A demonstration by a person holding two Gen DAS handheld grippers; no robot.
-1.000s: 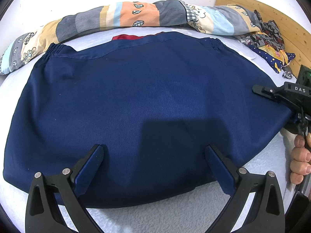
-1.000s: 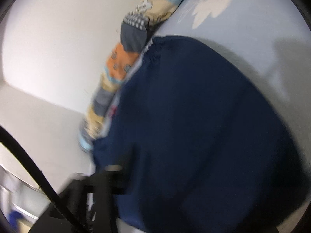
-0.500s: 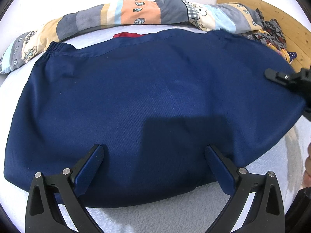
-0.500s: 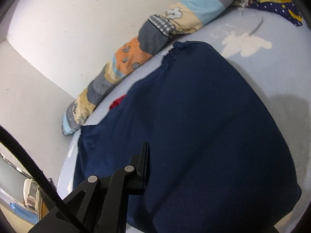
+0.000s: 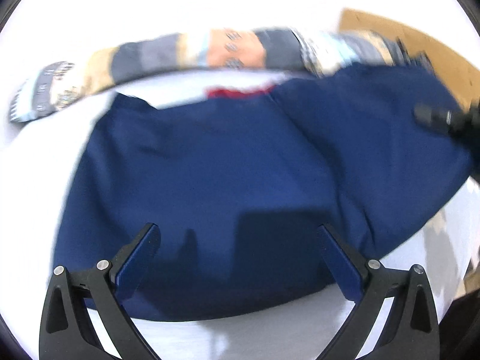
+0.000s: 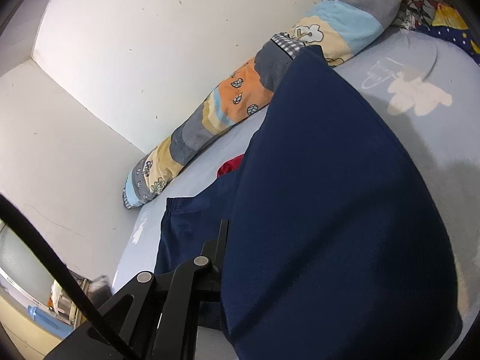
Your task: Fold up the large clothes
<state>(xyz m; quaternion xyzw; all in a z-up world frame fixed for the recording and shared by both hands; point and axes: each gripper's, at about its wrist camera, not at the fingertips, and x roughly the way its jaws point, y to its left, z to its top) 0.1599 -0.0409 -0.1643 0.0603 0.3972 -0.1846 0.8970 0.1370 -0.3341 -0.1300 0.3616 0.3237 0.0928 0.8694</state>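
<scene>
A large navy garment (image 5: 225, 165) is spread over the pale bed sheet (image 5: 255, 336). My left gripper (image 5: 240, 255) hovers open over its near edge, with cloth below the fingers but nothing pinched. The right gripper (image 5: 444, 117) enters at the right edge of the left wrist view, blurred. In the right wrist view my right gripper (image 6: 228, 240) is shut on the garment (image 6: 330, 195), whose right side hangs lifted from it and hides one finger. An elastic waistband shows at the garment's far left corner.
A long patchwork pillow (image 5: 210, 51) (image 6: 240, 96) lies along the white wall. A red cloth (image 5: 237, 93) (image 6: 231, 165) peeks out behind the garment. A wooden headboard (image 5: 405, 36) and patterned fabrics (image 6: 444, 15) sit at the far right. Shelves (image 6: 60, 309) stand beyond the bed's left end.
My right gripper has risen with the garment's right side, which now stands off the sheet and leans left. The left gripper has lifted, still open. More sheet and red cloth show.
</scene>
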